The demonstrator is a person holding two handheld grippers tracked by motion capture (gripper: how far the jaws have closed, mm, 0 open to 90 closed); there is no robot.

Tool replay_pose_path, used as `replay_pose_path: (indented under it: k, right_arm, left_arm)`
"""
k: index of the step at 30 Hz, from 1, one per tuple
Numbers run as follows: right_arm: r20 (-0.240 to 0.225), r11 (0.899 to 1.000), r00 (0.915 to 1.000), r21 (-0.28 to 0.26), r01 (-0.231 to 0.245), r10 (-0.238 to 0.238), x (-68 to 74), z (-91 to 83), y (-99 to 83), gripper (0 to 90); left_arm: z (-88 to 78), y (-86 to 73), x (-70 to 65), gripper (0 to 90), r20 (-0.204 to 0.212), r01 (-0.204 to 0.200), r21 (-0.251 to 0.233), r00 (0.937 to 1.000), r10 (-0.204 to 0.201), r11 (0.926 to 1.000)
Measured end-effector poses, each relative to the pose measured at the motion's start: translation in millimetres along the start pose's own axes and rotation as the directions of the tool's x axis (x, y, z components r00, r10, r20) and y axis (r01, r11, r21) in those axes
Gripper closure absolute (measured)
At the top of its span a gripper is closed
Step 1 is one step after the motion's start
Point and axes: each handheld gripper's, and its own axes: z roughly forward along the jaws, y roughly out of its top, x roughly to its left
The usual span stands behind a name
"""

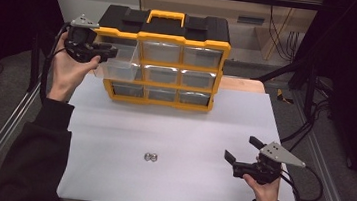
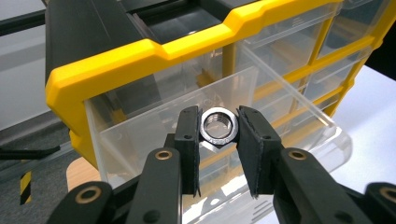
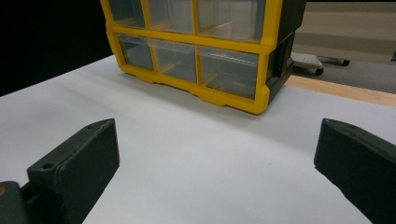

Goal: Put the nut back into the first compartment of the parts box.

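Nut in left gripper: the nut has its side flats covered by the pads; lower edge partly behind the left pad.
Open drawer: near end cut off behind the jaws; floor blurred by reflections, contents cannot be told.
Organizer: top rows cut off by the upper edge in the right gripper view; right end lost past the frame in the left gripper view.
Two small metal pieces: too small in the high view to tell their shape.
Right gripper: jaw tips cut off at the bottom edge in its own view.
Closed drawers: contents unreadable through glare.
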Motion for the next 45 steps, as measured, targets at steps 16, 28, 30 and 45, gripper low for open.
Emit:
replay_pose_path:
  k: [16,28,30,45]
  right_arm:
    - [0.0,1.0,1.0,-0.003,-0.006,0.006,0.2,-1.4,0.7,0.5]
    - [-0.002,1.0,1.0,-0.003,-0.009,0.009,0.2,-1.7,0.8,0.5]
    - [-0.002,1.0,1.0,-0.001,-0.001,0.001,0.1,-1.0,0.4,0.5]
    - [0.001,1.0,1.0,-0.006,-0.007,0.007,0.3,-2.2,1.2,0.5]
  left_arm:
    - [11.3,-2.4,-0.8,69.8,0.0,0.041,0.028,0.9992,-0.041,0.9988]
    - [11.5,-2.0,-2.6,65.4,0.011,0.045,0.008,0.9989,-0.045,0.999]
    - [7.5,-1.2,-4.6,62.9,0.002,0.032,-0.01,0.9995,-0.032,0.9995]
    - [-31.0,-5.9,-23.0,29.7,0.074,0.01,-0.182,0.9972,0.004,0.9833]
